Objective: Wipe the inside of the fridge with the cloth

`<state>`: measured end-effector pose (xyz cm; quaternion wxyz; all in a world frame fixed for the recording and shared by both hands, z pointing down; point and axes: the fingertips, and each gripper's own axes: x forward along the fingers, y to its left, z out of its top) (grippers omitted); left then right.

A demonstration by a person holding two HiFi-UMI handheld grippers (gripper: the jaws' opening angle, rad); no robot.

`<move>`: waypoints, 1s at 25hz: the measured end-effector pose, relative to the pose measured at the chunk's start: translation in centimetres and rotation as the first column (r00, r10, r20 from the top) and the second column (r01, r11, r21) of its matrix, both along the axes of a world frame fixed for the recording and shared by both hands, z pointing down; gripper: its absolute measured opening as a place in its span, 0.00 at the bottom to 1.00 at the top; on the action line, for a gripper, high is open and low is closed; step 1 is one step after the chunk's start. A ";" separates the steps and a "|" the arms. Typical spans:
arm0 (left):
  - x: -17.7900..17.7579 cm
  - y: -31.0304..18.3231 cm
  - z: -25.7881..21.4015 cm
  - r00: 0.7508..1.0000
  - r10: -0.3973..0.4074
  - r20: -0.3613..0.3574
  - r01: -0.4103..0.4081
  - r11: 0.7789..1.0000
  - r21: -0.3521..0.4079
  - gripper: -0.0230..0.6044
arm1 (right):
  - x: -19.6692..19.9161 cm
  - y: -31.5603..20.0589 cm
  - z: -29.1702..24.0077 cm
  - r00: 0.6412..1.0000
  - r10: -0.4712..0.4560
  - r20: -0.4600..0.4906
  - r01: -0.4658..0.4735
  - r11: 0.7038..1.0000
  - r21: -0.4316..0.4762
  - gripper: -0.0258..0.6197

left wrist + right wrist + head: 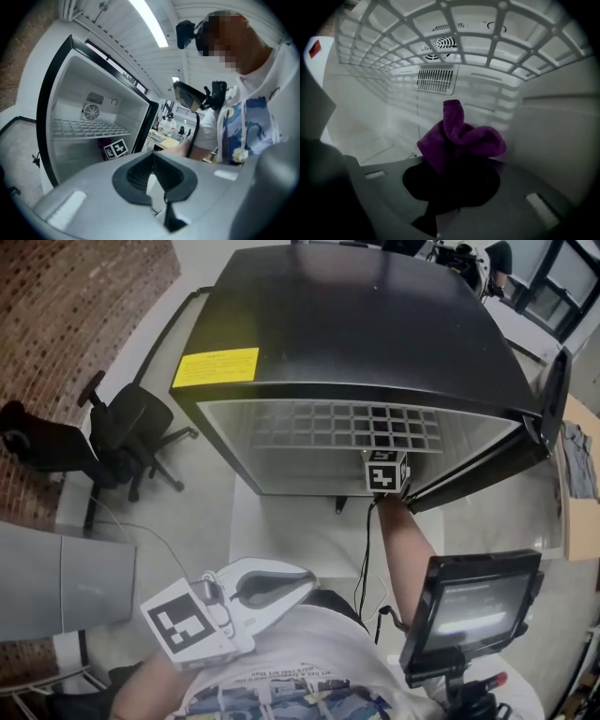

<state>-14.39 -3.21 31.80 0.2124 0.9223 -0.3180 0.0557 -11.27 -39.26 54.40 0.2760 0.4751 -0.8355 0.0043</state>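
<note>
Right gripper point(450, 161) is clamped on the purple cloth point(461, 140) inside the fridge point(375, 324), with one fold standing upright just beyond its tips. Left gripper point(151, 164) has its jaws together on nothing. The yellow label point(217, 367) is unreadable.

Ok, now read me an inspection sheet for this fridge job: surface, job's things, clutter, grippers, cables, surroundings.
Surface: fridge open, white inside, wire shelf in place.
Job's things: purple cloth bunched, inside the fridge.
Clutter: nothing seen.
Grippers: right gripper shut on the cloth, below the shelf; left gripper shut, empty, outside the fridge.
Cables: black cable hangs beside the right forearm.
Surroundings: office chair and brick wall left of the fridge.
</note>
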 end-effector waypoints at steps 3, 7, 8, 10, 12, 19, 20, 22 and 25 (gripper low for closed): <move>-0.1 -0.5 0.1 1.000 -0.011 -0.002 0.011 1.000 -0.010 0.05 | -1.7 0.3 0.2 0.999 -0.043 0.004 0.043 0.999 -0.007 0.16; -0.4 -0.6 0.3 1.000 -0.024 -0.001 0.024 1.000 -0.016 0.05 | -4.5 1.3 0.9 0.993 -0.114 0.010 0.114 0.993 -0.025 0.16; -0.5 -0.6 0.3 1.000 -0.028 0.001 0.028 0.999 -0.018 0.05 | -5.3 1.6 0.8 0.991 -0.132 0.015 0.133 0.991 -0.028 0.16; -0.7 -0.5 0.4 0.999 -0.038 0.006 0.038 0.999 -0.021 0.05 | -6.7 2.3 0.8 0.986 -0.165 0.028 0.166 0.986 -0.033 0.16; -1.0 -0.2 0.5 0.999 -0.049 0.011 0.049 0.998 -0.027 0.05 | -8.2 2.9 1.3 0.981 -0.193 0.038 0.195 0.980 -0.049 0.16; -2.6 0.9 0.6 0.995 -0.103 0.016 0.103 0.994 -0.036 0.05 | -13.7 5.1 1.3 0.955 -0.276 0.111 0.285 0.956 -0.066 0.16; -2.8 1.1 0.6 0.994 -0.111 0.017 0.111 0.993 -0.037 0.05 | -14.5 5.6 1.2 0.951 -0.286 0.119 0.296 0.952 -0.074 0.16; -3.3 1.6 0.7 0.992 -0.127 0.018 0.128 0.991 -0.039 0.05 | -16.0 6.3 1.1 0.942 -0.308 0.134 0.320 0.944 -0.082 0.16; -3.9 2.1 0.8 0.988 -0.155 0.019 0.156 0.987 -0.042 0.05 | -18.2 7.5 0.9 0.925 -0.344 0.163 0.361 0.928 -0.089 0.16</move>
